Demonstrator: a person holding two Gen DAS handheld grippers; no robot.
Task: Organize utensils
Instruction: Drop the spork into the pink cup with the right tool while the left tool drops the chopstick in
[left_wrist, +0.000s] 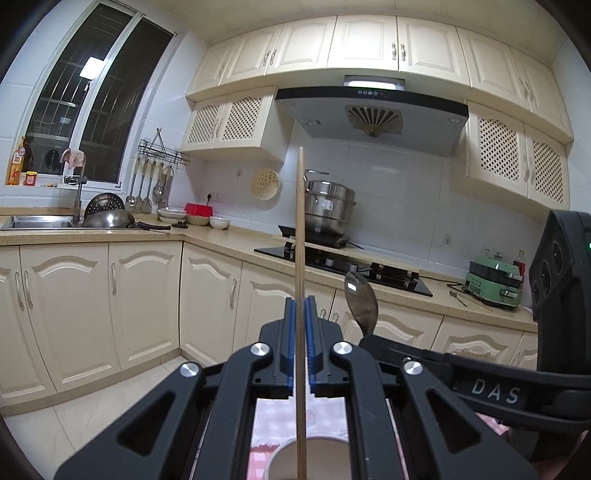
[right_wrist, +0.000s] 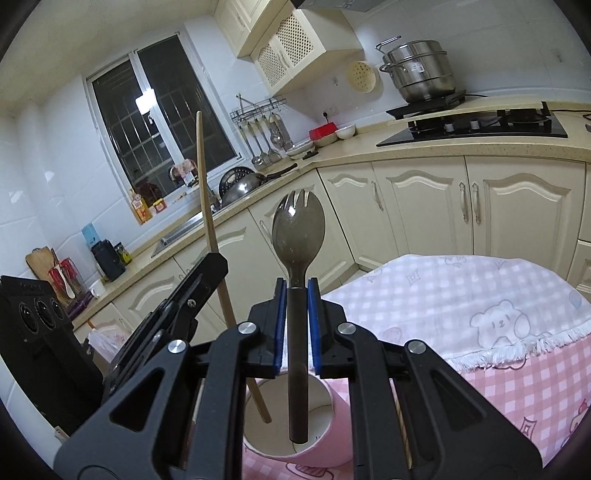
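Note:
My left gripper (left_wrist: 301, 306) is shut on a wooden chopstick (left_wrist: 301, 236) that stands upright, its lower end over a round paper cup (left_wrist: 277, 458) on the pink checked tablecloth. My right gripper (right_wrist: 296, 291) is shut on the dark handle of a grey spork (right_wrist: 298, 229), head up, its handle end hanging inside the mouth of the pink cup (right_wrist: 332, 406). In the right wrist view the chopstick (right_wrist: 207, 206) and the left gripper (right_wrist: 207, 269) stand to the left, the chopstick's tip inside the cup rim. The spork (left_wrist: 360, 299) and right gripper show at the right of the left wrist view.
The cup stands on a table with a pink checked cloth (right_wrist: 517, 387) and a white bear-print cloth (right_wrist: 461, 295). Behind run cream kitchen cabinets, a counter with a sink (left_wrist: 37, 221), a gas hob (left_wrist: 343, 266), a steel pot (left_wrist: 328, 210) and a green cooker (left_wrist: 495, 284).

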